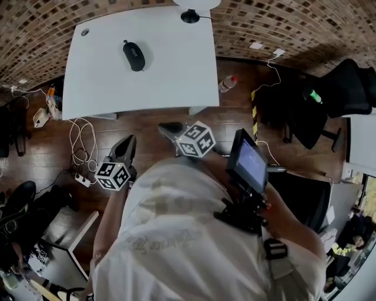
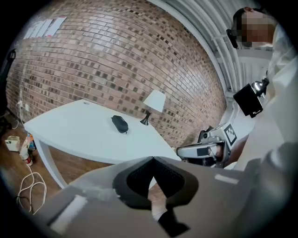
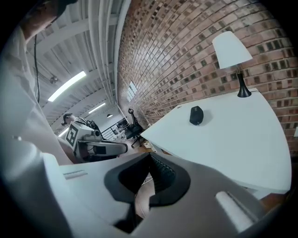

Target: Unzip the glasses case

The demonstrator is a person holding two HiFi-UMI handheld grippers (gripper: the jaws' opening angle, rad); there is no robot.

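Filling the near half of the head view, the person's pale shirt (image 1: 176, 235) is hiding the arms and most of both handles. Just beyond it, the left tongs (image 1: 127, 142) and the right tongs (image 1: 167, 127) are poking out over the wooden floor (image 1: 235, 117), each carrying its marker cube. Both are stopping short of the near edge of the white desk (image 1: 170, 76).

In the left gripper view the left tongs (image 2: 152, 158) are sitting with their tips pressed together and nothing between them. In the right gripper view the right tongs (image 3: 149, 156) are likewise meeting at the tips and gripping nothing.

The glasses case (image 1: 134, 56), a dark oval, is lying on the desk left of its middle, well apart from both tongs. It is showing too small in every view for its zip to be made out.

At the desk's far edge a lamp (image 1: 190, 15) is standing, its shade being cut off by the top of the head view. To the right, a small screen (image 1: 249, 163) is riding on the person's chest and covering part of the floor. Cables (image 1: 81, 141) are trailing on the floor at left, partly running out of sight under the desk.
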